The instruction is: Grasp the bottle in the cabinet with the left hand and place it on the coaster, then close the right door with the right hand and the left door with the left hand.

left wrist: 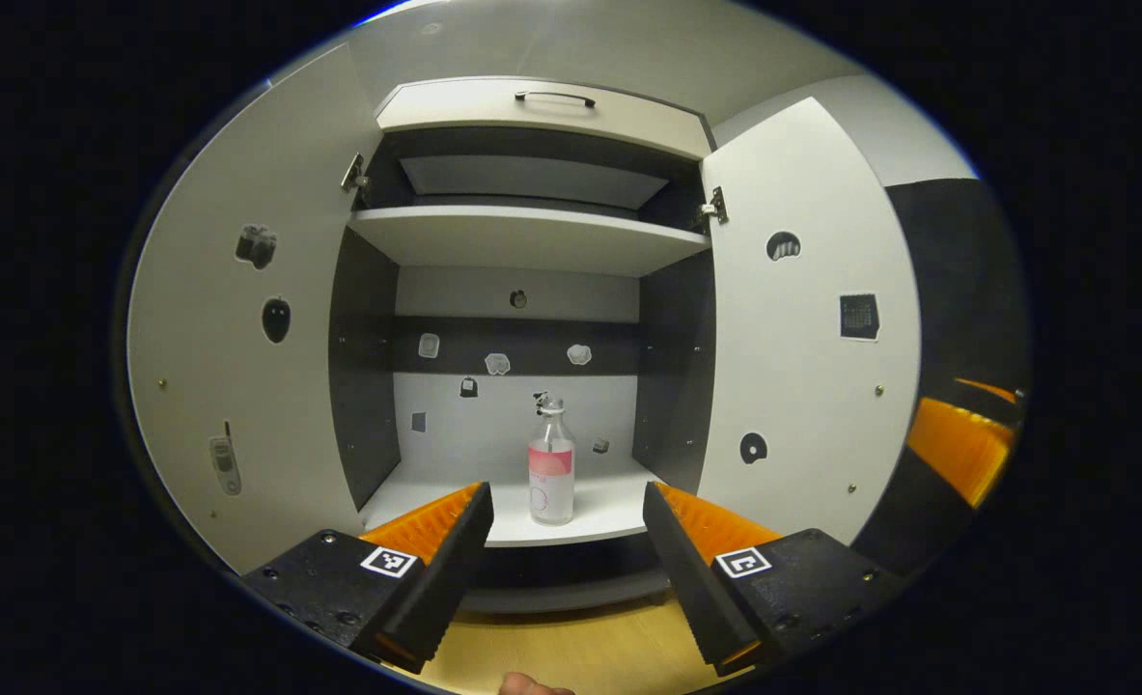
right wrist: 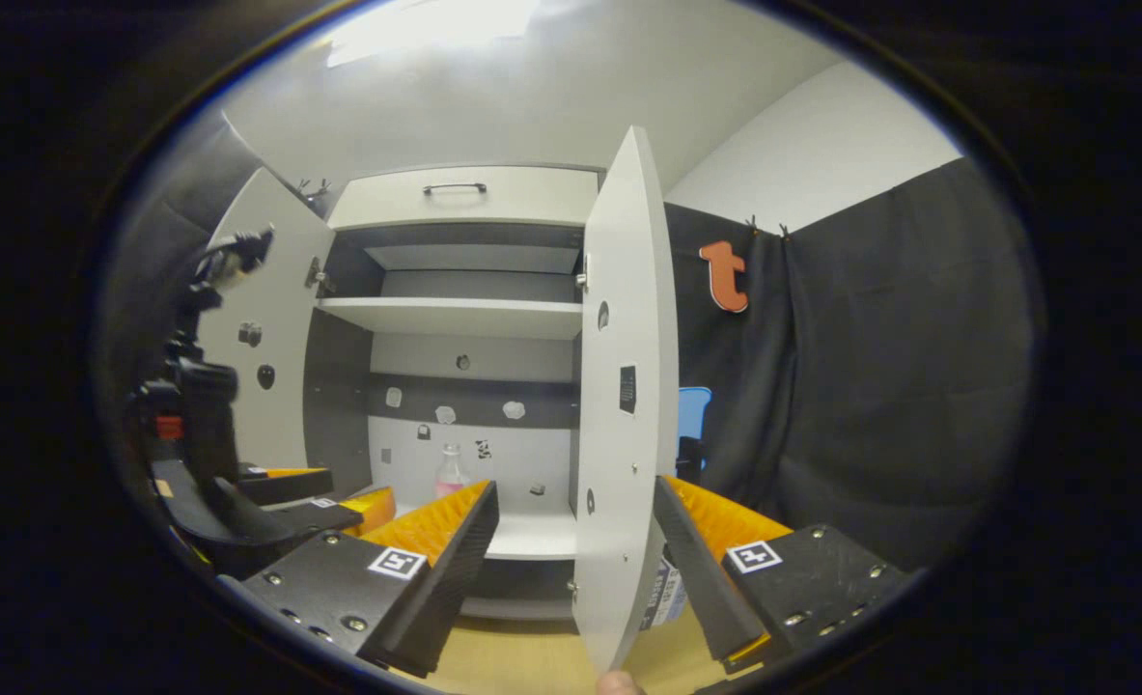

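In the left gripper view, your left gripper [left wrist: 566, 516] is spread wide with nothing between its fingers. Off to its left stands the left door [left wrist: 242, 319], swung fully open, with small stickers on its inner face. Straight ahead, centred in the gap between the fingers, the bottle [left wrist: 551, 463] stands upright on the bottom shelf [left wrist: 609, 512] of the cabinet [left wrist: 532, 241], well beyond the fingertips and not touched by them. It is a clear bottle with a pink label. Above it runs a middle shelf [left wrist: 522, 236], and above that a drawer front with a dark handle [left wrist: 554, 97]. To the right of your gripper the right door [left wrist: 802, 328] is also open, and past its edge part of the other gripper shows at the far right.

In the right gripper view, the left gripper [right wrist: 324, 497] shows far to the left, with its fingers apart and aimed into the cabinet. Just right of it, deep on the bottom shelf, you can see the bottle's [right wrist: 450, 473] top above your own left finger. Your right gripper [right wrist: 575, 507] is open too, and the edge of the right door [right wrist: 624, 386] stands between its fingers without either one pressing on it. Whether the door touches a finger I cannot tell. A wooden tabletop [right wrist: 532, 661] lies below.
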Demonstrator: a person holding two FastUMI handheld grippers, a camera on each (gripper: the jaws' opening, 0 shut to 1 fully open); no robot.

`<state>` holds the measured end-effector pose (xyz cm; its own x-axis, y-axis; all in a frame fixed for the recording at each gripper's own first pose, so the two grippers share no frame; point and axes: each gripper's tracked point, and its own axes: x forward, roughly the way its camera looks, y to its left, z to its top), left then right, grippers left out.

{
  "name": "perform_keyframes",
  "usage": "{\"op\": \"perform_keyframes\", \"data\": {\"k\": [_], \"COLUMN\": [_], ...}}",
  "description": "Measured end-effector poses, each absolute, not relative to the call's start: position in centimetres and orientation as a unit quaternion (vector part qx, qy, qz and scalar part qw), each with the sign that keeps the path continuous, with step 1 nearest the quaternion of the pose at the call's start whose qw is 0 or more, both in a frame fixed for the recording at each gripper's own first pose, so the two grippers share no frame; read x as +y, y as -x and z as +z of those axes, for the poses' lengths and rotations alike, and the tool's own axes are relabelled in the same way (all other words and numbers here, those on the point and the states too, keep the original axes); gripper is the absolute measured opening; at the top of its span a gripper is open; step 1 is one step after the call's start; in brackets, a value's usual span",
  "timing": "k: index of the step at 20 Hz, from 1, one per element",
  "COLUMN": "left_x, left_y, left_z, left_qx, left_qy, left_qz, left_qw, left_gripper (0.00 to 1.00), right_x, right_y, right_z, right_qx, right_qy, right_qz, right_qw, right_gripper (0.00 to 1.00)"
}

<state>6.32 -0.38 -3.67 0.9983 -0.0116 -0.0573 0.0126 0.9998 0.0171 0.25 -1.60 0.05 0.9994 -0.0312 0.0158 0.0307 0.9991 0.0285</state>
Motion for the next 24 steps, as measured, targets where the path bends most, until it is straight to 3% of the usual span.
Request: {"op": "perform_keyframes", "data": {"k": [3,6,14,18,19,20,24], "left_x": [0.3,0.9,1.6,2.5,2.7,3.1,3.8], "left_y": [-9.5,-13.1,-22.4,-25.9,-26.6,-27.3,-29.5], "left_z": [-5.2,-6.6,-9.0,-10.1,-10.1,-10.2,-12.1], "left_qx": [0.032,0.035,0.045,0.050,0.049,0.048,0.070], "left_qy": [-0.017,-0.029,-0.034,-0.048,-0.049,-0.049,-0.035], "left_qz": [0.001,0.003,0.008,0.023,0.029,0.035,0.050], "left_qw": [0.999,0.999,0.998,0.997,0.997,0.997,0.996], "left_gripper": [0.96,0.96,0.96,0.96,0.96,0.96,0.97], "right_x": [-2.1,-2.4,-5.4,-7.2,-7.6,-7.9,-8.7], "right_y": [-0.3,-0.2,0.6,1.5,1.7,1.7,2.1], "right_z": [0.1,0.0,0.3,-0.2,-0.3,-0.5,-1.3], "right_qx": [-0.010,-0.011,-0.021,-0.016,-0.014,-0.012,0.000], "right_qy": [-0.014,-0.009,0.005,0.010,0.010,0.009,0.006], "right_qz": [-0.022,-0.029,-0.093,-0.127,-0.133,-0.138,-0.147], "right_qw": [1.000,0.999,0.995,0.992,0.991,0.990,0.989], "right_gripper": [0.94,0.98,0.94,0.94,0.98,0.94,0.94]}}
